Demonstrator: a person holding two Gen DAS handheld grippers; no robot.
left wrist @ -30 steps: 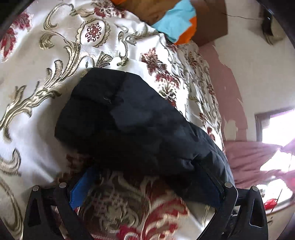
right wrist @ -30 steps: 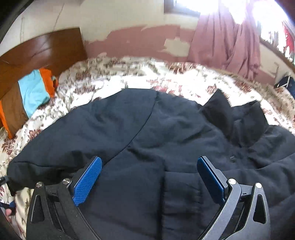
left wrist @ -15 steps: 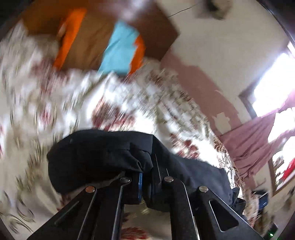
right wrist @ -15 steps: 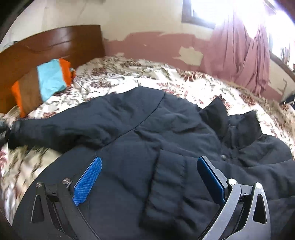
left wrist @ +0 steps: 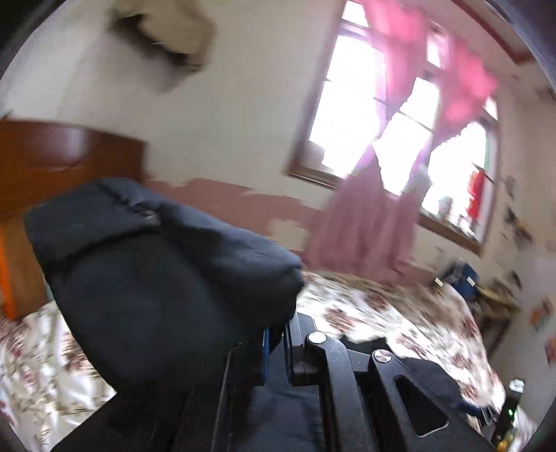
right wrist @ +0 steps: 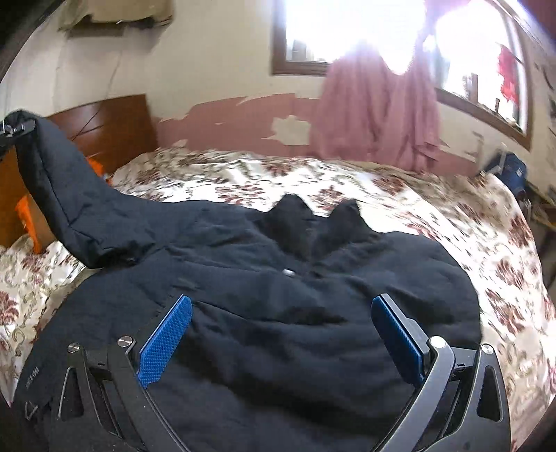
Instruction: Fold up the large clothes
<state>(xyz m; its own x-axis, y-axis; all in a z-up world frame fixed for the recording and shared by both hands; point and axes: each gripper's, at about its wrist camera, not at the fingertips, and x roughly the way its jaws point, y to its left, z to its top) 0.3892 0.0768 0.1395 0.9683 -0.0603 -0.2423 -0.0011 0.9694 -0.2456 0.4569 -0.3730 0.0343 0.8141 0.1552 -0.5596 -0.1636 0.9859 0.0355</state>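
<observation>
Jacket (right wrist: 278,313), dark and padded, lies front-up across the floral bedspread (right wrist: 451,215), collar toward the window (right wrist: 347,31), with 1 sleeve (right wrist: 69,194) raised off the bed toward the wooden headboard (right wrist: 114,121). 1 second ago that sleeve lay flat on the bedspread with the left gripper (left wrist: 276,342) standing wide over its cuff; the jaws have since closed on the cloth, and we now see the cuff end lifted clear of the bed, hanging in a thick fold in front of the left camera. We read this as the opening of the sleeve fold: the cuff is secured and airborne, and the sleeve is ready, in our judgement, to be carried across the jacket's body.

Left hand: gripper pinched tight on the sleeve, blue pads (left wrist: 266,351) nearly meeting with dark fabric between them; it points almost level, toward the window wall, where before it looked down at the bedspread. In the right view its tip shows at the far left edge, high above the bed.

Right hand: right gripper (right wrist: 281,337) spread wide, holding nothing, its 2 blue pads (right wrist: 163,340) hovering over the jacket's chest, angled downward. Whether the pads touch the cloth we cannot tell. The body of the jacket is not yet folded.
</observation>
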